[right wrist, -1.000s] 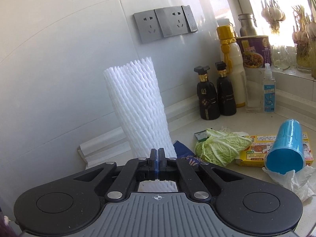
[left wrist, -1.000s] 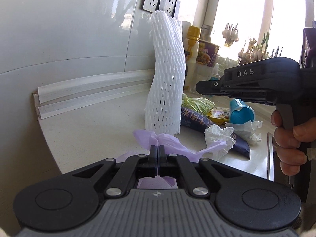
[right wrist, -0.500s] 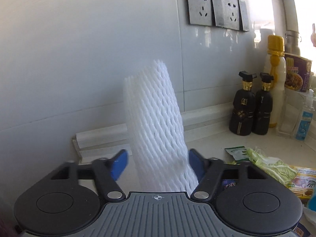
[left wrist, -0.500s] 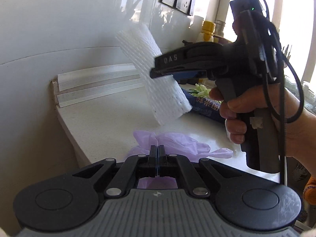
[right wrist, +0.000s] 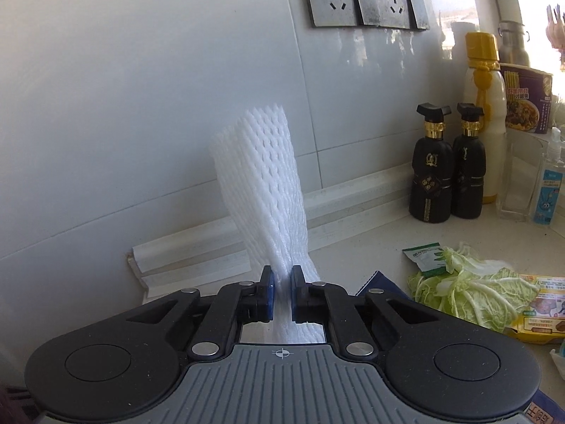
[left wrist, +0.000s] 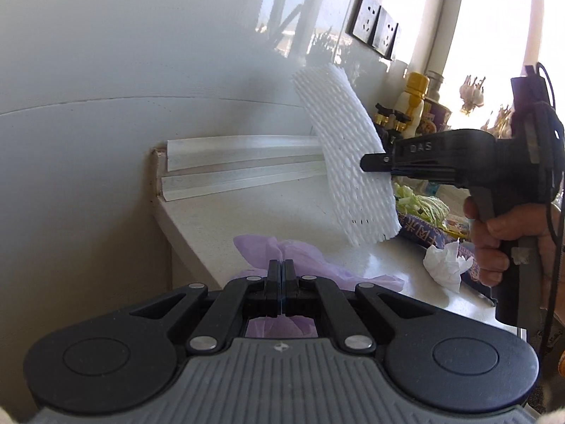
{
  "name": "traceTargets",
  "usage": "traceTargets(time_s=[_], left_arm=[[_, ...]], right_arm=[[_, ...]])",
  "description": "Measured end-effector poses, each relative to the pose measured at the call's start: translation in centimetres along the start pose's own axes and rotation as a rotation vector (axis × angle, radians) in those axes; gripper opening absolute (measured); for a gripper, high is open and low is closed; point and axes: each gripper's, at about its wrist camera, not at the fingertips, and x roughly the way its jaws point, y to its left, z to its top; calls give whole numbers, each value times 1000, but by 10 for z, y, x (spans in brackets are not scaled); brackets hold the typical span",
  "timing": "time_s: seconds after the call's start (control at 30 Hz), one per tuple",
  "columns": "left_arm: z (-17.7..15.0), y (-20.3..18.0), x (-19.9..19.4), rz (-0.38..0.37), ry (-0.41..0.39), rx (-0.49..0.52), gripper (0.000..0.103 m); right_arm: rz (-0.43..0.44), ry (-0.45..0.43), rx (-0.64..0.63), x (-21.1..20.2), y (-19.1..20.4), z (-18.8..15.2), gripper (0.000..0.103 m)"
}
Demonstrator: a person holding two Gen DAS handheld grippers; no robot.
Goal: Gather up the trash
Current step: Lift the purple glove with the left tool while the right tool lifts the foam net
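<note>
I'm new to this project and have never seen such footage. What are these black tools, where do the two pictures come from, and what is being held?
A person holds one hand-operated gripper in each hand; a camera on each looks forward along its fingers. The left gripper is shut on a purple plastic bag. The right gripper, whose jaws just closed, pinches a white foam net sleeve and holds it tilted above the counter. Cabbage leaves, a crumpled tissue and two dark bottles sit on it.
</note>
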Motion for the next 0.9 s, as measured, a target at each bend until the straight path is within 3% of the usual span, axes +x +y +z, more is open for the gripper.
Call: traceTargets(time_s=[0.23,0.43,0.67,0.9], left_arm=[[3,17,-41,38,-58,-23,0],[1,31,-75,93,-69,-20,0],[-24,60,-110,187,-36,-10,0],[-67,90,-116,258,49,-38,0]], right_arm=[[80,-31,1,-40,26,3,8],[191,0,14,-61,64,-8,8],[253,57,-44,-67,121,-45,8],[288,139,-73,-52,172,-105,8]])
